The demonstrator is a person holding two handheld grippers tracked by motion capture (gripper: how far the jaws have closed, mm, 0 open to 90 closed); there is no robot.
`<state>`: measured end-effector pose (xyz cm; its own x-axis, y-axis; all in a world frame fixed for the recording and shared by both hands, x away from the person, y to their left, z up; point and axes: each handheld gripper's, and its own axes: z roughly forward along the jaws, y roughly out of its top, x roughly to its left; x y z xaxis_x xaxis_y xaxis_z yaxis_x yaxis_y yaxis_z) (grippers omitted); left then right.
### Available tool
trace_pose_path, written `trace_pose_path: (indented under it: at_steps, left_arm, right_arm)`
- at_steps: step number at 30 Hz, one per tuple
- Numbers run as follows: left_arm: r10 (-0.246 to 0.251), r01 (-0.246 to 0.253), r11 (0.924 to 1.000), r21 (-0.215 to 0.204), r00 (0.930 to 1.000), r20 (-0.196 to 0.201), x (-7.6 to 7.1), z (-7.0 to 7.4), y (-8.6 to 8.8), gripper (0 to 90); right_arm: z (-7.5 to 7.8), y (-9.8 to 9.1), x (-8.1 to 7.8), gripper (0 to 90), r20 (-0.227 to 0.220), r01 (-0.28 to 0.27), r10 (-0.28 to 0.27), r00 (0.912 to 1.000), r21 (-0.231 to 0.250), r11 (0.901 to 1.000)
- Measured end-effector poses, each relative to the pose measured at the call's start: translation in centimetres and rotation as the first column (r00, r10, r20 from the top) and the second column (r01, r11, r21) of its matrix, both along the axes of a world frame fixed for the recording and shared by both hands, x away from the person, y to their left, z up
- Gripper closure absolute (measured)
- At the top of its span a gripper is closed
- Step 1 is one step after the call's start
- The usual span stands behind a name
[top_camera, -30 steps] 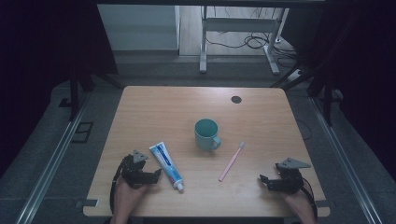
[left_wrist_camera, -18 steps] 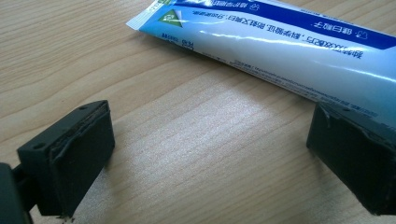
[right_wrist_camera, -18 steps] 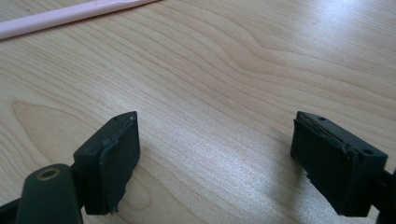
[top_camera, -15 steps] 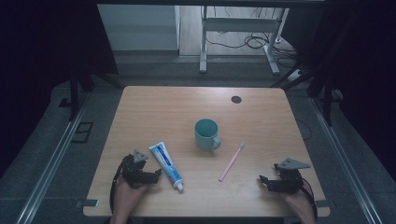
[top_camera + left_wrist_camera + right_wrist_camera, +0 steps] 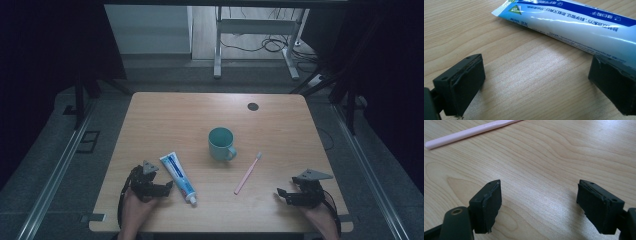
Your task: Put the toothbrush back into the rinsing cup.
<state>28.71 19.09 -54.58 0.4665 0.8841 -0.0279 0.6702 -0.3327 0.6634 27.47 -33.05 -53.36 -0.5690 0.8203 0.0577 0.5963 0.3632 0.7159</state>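
Observation:
A white and blue toothpaste tube (image 5: 177, 177) lies on the wooden table (image 5: 165, 115), cap toward the front edge. My left gripper (image 5: 167, 187) rests just left of it, open; in the left gripper view the tube (image 5: 574, 27) runs past the far jaw, with bare wood between the jaws (image 5: 536, 75). A teal mug (image 5: 221, 143) stands mid-table. A pink toothbrush (image 5: 247, 174) lies to the right of the mug. My right gripper (image 5: 281, 195) sits at the front right, open. Its jaws have just been closing a little, over bare wood (image 5: 539, 200). The toothbrush handle (image 5: 469, 132) lies ahead of them.
A small black disc (image 5: 253, 106) marks the table's far right. Beyond the far edge stand a white desk frame (image 5: 218, 45) and floor cables. Metal rails run along both sides of the table. The far half of the tabletop is bare wood.

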Motion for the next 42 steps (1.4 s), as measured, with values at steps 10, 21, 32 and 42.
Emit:
trace_pose_path:
  at_steps: [10, 21, 32, 42]
  left_arm:
    - [0.0, 0.0, 1.0, -0.001, 1.0, 0.0, 0.0, 0.0, 0.0, 0.8]
    - [0.0, 0.0, 1.0, 0.0, 1.0, 0.0, 0.0, 0.0, 0.0, 0.8]
    - [-0.001, 0.001, 1.0, 0.0, 1.0, 0.0, 0.0, 0.0, 0.0, 0.8]
    - [-0.001, 0.001, 1.0, 0.0, 1.0, 0.0, 0.0, 0.0, 0.0, 0.8]
  right_arm:
    - [0.7, 0.3, -0.1, 19.6, -0.016, 0.002, -0.002, 0.9999, 0.006, 1.0]
    - [1.7, 0.5, -0.3, 50.5, -0.006, -0.056, 0.056, 0.9984, 0.02, 0.9982]
    - [2.1, 1.7, -0.1, 71.1, -0.026, -0.134, 0.135, 0.9906, 0.02, 0.9908]
    - [2.2, 2.4, 0.2, 89.0, -0.036, -0.176, 0.177, 0.9835, 0.034, 0.9838]
